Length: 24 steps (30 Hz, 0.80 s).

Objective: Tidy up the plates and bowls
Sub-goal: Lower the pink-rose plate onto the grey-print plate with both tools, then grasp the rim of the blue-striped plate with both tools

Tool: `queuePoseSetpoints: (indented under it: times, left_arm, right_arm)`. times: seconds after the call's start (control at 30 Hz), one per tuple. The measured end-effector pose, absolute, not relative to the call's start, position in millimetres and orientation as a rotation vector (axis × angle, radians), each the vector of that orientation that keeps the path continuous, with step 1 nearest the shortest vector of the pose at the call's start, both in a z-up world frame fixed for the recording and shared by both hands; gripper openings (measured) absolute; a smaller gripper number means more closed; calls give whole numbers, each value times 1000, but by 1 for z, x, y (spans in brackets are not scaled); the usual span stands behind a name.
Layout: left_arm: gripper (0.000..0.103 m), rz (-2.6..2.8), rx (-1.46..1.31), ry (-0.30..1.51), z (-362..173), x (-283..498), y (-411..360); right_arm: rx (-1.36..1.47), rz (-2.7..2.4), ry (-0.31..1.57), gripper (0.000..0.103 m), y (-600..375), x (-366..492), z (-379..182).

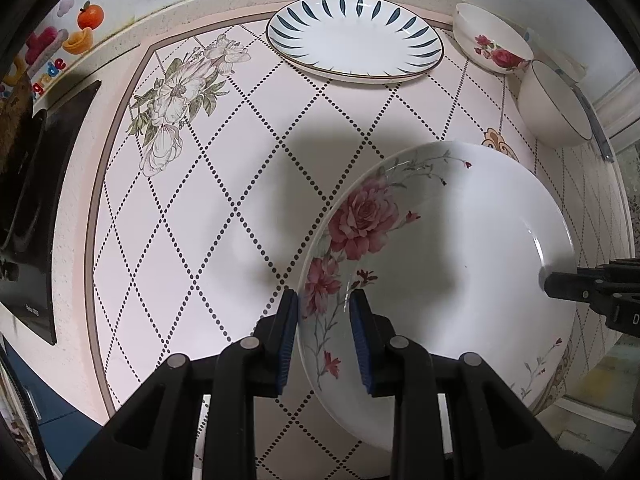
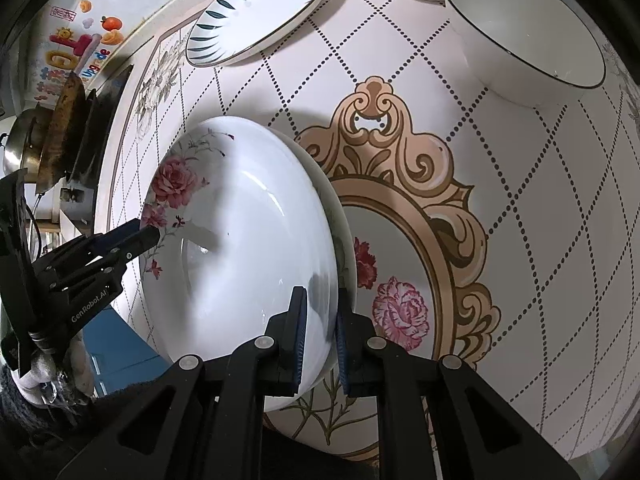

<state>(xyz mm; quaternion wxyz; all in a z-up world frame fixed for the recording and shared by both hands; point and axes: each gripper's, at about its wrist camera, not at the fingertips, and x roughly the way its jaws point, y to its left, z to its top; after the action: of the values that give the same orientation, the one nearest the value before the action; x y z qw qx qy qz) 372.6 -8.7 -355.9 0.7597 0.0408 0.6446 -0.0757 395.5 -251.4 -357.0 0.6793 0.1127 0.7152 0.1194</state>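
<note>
Holding rose plate (image 1: 460,248) at opposite rims: our left hand-held gripper (image 1: 325,340) clamped on one edge, our right hand-held gripper (image 2: 320,340) pinched narrow on other. Plate tilted above patterned tabletop (image 1: 200,220). Blue-leaf plate (image 1: 356,38) lies near back edge; rose bowl (image 1: 492,40) and plain white bowl (image 1: 556,108) just beside each other at right.

my right gripper (image 2: 320,334) pinches the rose plate (image 2: 240,220) rim; my left gripper (image 2: 154,234) grips its far edge.
</note>
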Motion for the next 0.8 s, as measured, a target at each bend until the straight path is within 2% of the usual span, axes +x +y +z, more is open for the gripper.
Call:
queuePoseSetpoints:
  times: [0.33,0.57,0.6,0.63,0.7,0.8]
  left_arm:
    - [24,-175,48,1443,-352,378,-4]
    - [25,-196,-79,1367,-301,422,15]
    - [31,-198,-95,1344,-293,438,20]
    - [35,-195,-102,1328,-289,452,23]
    - [45,-176,-120,1302,-285,485,29]
    - [50,-162,-156,1298,-296,533,37]
  right_arm:
    - [265,235,1643,18,-252,392,-353]
    - [367,229,1586,20,-272,414,-321]
    - [406,236,1556,27,-274,425,-313]
    - [429,239,1538,40,-275,433,-309]
    - [481,234,1484,53,-275,460,-302]
    - [537,210,1415,53,-274,501,-304]
